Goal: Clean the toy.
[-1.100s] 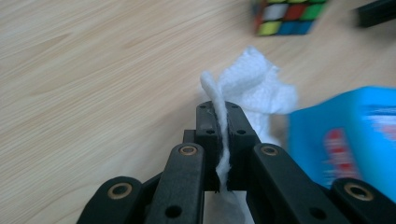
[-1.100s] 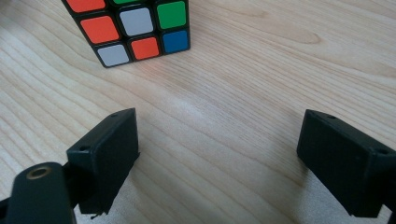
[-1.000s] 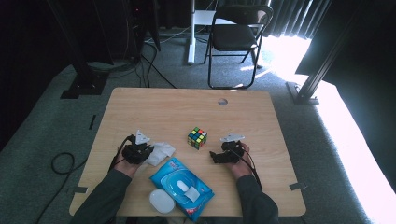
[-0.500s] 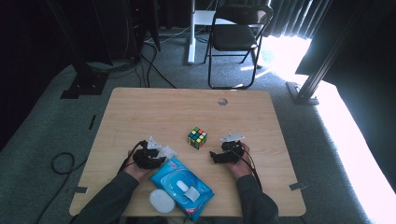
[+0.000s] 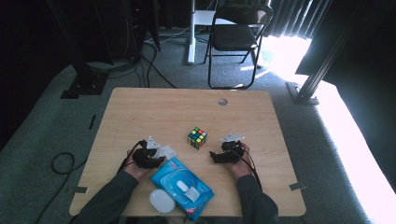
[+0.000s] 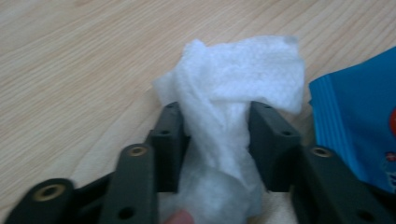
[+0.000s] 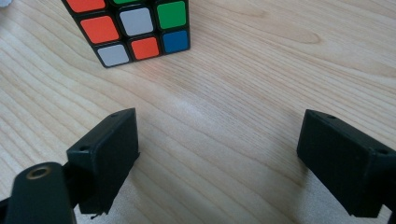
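Lying between the left gripper's [image 6: 217, 140] part-open jaws, just opened, a crumpled wipe [image 6: 233, 93] borders the blue pack's [image 6: 359, 126] edge; right gripper [image 7: 217, 158] gapes wide over bare table [image 7: 280, 70].

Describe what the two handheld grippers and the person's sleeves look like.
Both the left gripper and the right gripper are black, each with two blocky jaws that carry brass-coloured rivets at the links, seen in the gripper views. Each is topped by a grey three-cornered plate and trails a black cable. The sleeves are dark grey-green.
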`<state>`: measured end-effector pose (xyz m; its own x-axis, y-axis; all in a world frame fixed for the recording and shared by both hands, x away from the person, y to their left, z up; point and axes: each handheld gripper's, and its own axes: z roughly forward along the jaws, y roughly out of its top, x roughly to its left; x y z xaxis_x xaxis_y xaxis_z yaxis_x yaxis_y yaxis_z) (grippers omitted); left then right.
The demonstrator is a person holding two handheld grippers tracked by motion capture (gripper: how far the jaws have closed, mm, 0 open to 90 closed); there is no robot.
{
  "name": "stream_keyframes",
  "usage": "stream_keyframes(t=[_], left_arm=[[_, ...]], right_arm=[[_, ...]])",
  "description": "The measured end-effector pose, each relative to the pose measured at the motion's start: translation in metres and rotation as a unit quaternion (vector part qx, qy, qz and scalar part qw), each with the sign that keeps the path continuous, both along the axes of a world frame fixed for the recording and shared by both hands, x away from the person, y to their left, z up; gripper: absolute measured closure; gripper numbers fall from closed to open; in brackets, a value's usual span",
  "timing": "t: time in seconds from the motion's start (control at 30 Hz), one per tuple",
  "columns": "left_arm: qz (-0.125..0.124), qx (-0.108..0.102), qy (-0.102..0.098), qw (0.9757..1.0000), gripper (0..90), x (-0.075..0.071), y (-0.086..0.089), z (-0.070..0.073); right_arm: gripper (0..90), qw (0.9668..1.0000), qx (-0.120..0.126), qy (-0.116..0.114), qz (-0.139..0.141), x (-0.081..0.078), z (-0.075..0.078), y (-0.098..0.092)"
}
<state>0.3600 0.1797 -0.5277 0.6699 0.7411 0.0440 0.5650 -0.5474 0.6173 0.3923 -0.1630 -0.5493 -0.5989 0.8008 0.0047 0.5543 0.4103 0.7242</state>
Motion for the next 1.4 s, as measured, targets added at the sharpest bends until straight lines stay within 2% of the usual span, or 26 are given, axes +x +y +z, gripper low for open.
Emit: stream_keyframes(t=[0.17,0.2,0.5,0.57,0.63,0.73,0.83,0.93,0.97,1.1,1.17,1.23,1.27,1.4], left_arm=[[0.01,0.018,-0.015,0.9997,79.3,0.003,0.002,0.001],[0.013,0.018,-0.016,0.9996,80.9,0.004,0.002,0.001],[0.025,0.003,-0.018,0.9995,83.8,0.005,0.006,0.004],[0.027,-0.013,-0.021,0.9993,84.2,0.005,0.008,0.008],[0.027,-0.016,-0.023,0.9993,84.2,0.005,0.009,0.01],[0.029,-0.035,-0.029,0.9985,84.7,0.005,0.013,0.018],[0.031,-0.045,-0.031,0.998,84.8,0.007,0.017,0.023],[0.034,-0.049,-0.035,0.9976,84.8,0.008,0.02,0.026],[0.035,-0.051,-0.036,0.9974,84.8,0.009,0.022,0.028],[0.034,-0.052,-0.038,0.9973,84.8,0.011,0.024,0.031],[0.035,-0.054,-0.039,0.9972,84.8,0.012,0.024,0.032],[0.034,-0.054,-0.04,0.9972,84.8,0.013,0.024,0.033],[0.035,-0.056,-0.041,0.997,84.8,0.014,0.025,0.033],[0.036,-0.059,-0.045,0.9966,84.8,0.015,0.025,0.035]], right_arm=[[12.6,1.0,0.0,0.0,0.0,0.0,0.0,0.0],[12.6,1.0,0.0,0.0,0.0,0.0,0.0,0.0],[14.2,1.0,0.0,0.0,0.003,0.0,0.0,0.0],[16.4,0.9999,0.001,-0.003,0.01,0.0,0.0,0.0],[16.8,1.0,0.003,-0.002,0.007,0.0,0.0,0.0],[21.5,0.9999,-0.001,0.004,0.01,-0.002,0.003,0.001],[20.9,0.9999,-0.002,0.003,0.012,-0.002,0.003,0.001],[18.6,0.9999,-0.002,0.003,0.012,-0.002,0.002,0.001],[13.2,0.9998,-0.002,0.003,0.019,-0.002,0.001,0.003],[12.6,0.9996,-0.004,0.004,0.026,-0.001,0.001,0.004],[16.9,0.9993,-0.012,0.014,0.032,0.0,0.004,0.007],[21.7,0.9991,-0.011,0.014,0.039,0.0,0.005,0.009],[22.9,0.9989,-0.003,0.016,0.044,0.0,0.006,0.01],[24.0,0.9983,0.006,0.0,0.058,-0.001,0.01,0.018]])
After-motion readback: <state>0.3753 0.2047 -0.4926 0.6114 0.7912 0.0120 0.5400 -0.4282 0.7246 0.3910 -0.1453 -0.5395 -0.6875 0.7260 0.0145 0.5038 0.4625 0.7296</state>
